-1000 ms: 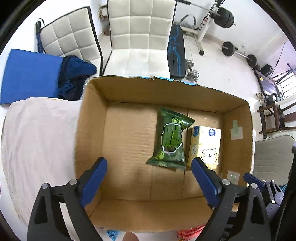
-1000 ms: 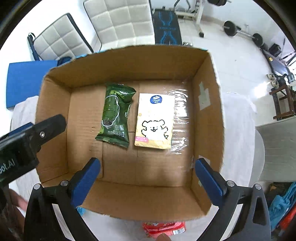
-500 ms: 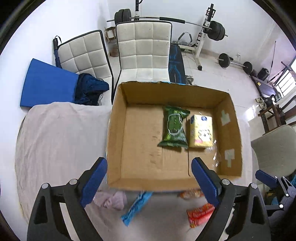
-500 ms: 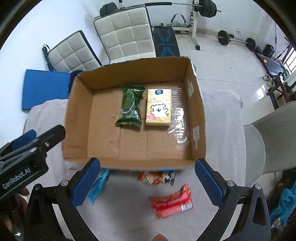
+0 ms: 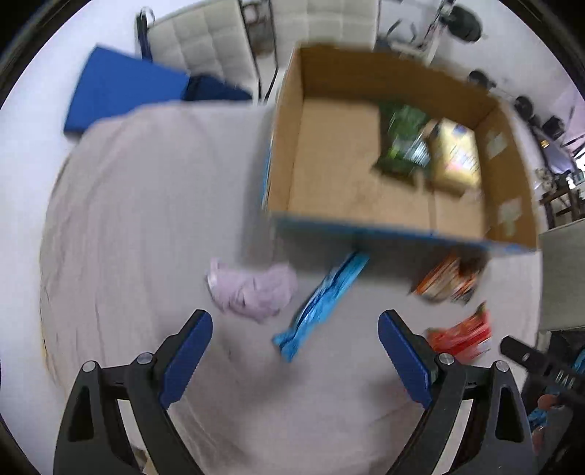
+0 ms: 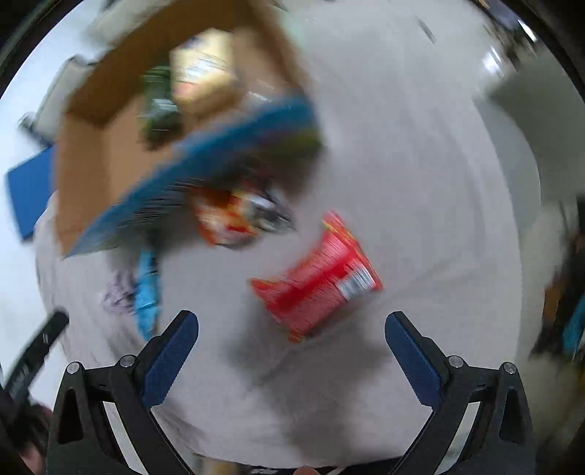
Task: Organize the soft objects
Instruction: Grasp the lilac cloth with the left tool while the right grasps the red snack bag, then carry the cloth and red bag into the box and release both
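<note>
A cardboard box (image 5: 281, 146) stands on the cloth-covered table and holds a green packet (image 5: 402, 146) and a yellow packet (image 5: 455, 157). On the cloth in front of it lie a lilac cloth (image 5: 252, 292), a blue packet (image 5: 321, 303), an orange packet (image 5: 446, 279) and a red packet (image 5: 460, 334). My left gripper (image 5: 295, 330) is open and empty above the blue packet. My right gripper (image 6: 291, 330) is open and empty just short of the red packet (image 6: 318, 279). The right wrist view is blurred; the box (image 6: 95, 153) and orange packet (image 6: 226, 217) show there.
Two white padded chairs (image 5: 204, 36) and a blue mat (image 5: 120, 89) stand behind the table. Gym weights (image 5: 464, 25) are on the floor at the back right. A grey chair (image 5: 563, 277) is beyond the table's right edge.
Both grippers have pulled back from above the box and dropped toward the loose packets on the cloth. The right gripper has swung right and tilted. Both stay open.
</note>
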{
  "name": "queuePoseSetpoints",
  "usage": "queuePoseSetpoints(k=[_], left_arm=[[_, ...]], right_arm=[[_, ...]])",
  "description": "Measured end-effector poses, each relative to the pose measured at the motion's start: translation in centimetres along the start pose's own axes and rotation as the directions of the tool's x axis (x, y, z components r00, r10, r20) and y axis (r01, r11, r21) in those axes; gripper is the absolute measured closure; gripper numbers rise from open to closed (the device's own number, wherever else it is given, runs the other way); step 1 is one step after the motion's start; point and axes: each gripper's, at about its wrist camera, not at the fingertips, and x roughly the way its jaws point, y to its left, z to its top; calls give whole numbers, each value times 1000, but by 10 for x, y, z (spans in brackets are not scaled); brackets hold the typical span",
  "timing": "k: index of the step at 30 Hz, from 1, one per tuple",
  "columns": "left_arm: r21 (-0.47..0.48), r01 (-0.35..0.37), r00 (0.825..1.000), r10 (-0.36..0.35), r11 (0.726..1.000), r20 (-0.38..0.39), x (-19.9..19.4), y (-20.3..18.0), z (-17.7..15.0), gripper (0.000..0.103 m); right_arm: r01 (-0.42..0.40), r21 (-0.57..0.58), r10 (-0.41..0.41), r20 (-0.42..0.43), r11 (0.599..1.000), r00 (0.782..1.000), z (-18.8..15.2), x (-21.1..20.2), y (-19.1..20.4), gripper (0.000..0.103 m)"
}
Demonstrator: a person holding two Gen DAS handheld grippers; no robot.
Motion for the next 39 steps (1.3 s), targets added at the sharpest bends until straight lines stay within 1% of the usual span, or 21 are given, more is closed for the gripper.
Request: queuePoseSetpoints(k=[2, 3, 5, 7, 8, 9, 11, 12, 13, 15, 18, 19, 23, 25, 28, 33, 34, 35, 37, 38, 39], left_arm=[[-13, -22, 999, 21, 1000, -32, 19, 1, -6, 10], [-22, -24, 998, 22, 999, -51, 26, 2, -8, 10], [-49, -30, 998, 27, 998, -63, 35, 8, -12, 10], [-100, -38, 997, 31, 994, -77, 41, 19, -14, 10], [-126, -37, 996, 27, 991, -80, 42, 26, -15, 10], [-150, -43, 996, 30, 988, -82, 43, 32, -15, 10], [-181, -54, 995, 37, 982, -96, 47, 45, -13, 10], [-199, -62, 994, 43, 978, -98, 49, 52, -12, 10], [-209, -66, 994, 46, 976, -99, 52, 58, -10, 10], [-223, -70, 993, 46, 972, -111, 58, 66, -5, 10], [-238, -69, 991, 39, 969, -130, 67, 75, 3, 10], [-245, -67, 989, 32, 967, -146, 71, 79, 7, 10], [-276, -24, 980, -32, 961, -198, 96, 84, 17, 10], [-294, -9, 968, -64, 956, -241, 115, 84, 21, 10], [-309, 16, 953, -108, 951, -282, 139, 83, 24, 10], [-325, 69, 947, -165, 943, -276, 164, 88, 34, 11], [-321, 79, 948, -171, 944, -268, 167, 88, 35, 15], [-316, 90, 948, -179, 944, -263, 170, 88, 36, 27], [-307, 90, 953, -171, 947, -249, 170, 87, 36, 30], [-297, 88, 957, -163, 951, -239, 168, 87, 36, 37], [-289, 88, 960, -158, 953, -232, 166, 86, 35, 40]], right_arm=[[-14, 84, 16, -24, 996, 1000, 4, 16, -14, 0], [-30, 148, 36, -35, 988, 999, 6, 27, -23, 0], [-47, 227, 59, -44, 973, 997, 8, 40, -33, 0], [-52, 288, 69, -49, 956, 996, 10, 53, -38, 0], [-48, 307, 67, -52, 950, 996, 11, 58, -39, 3], [-39, 317, 61, -59, 948, 996, 12, 64, -39, 10], [-12, 321, 44, -90, 947, 995, 13, 77, -38, 34], [1, 328, 34, -101, 945, 994, 13, 83, -39, 43], [3, 331, 30, -93, 944, 995, 11, 83, -39, 44], [22, 297, 3, -82, 955, 997, 9, 80, -36, 48], [75, 186, -66, -53, 980, 996, 1, 72, -26, 50], [82, 168, -74, -51, 982, 996, -1, 71, -25, 50], [101, 127, -95, -57, 987, 994, -6, 71, -26, 51], [110, 119, -103, -62, 987, 993, -5, 71, -24, 51], [114, 104, -106, -71, 988, 992, -5, 73, -23, 51], [125, 79, -118, -85, 989, 989, 2, 78, -6, 51], [125, 75, -119, -87, 989, 989, 0, 79, -5, 51], [125, 71, -119, -88, 990, 989, -1, 80, -4, 51], [123, 63, -117, -87, 990, 989, -5, 80, 0, 51], [122, 59, -117, -87, 991, 989, -6, 79, 2, 51], [122, 52, -117, -86, 991, 989, -8, 79, 4, 52]])
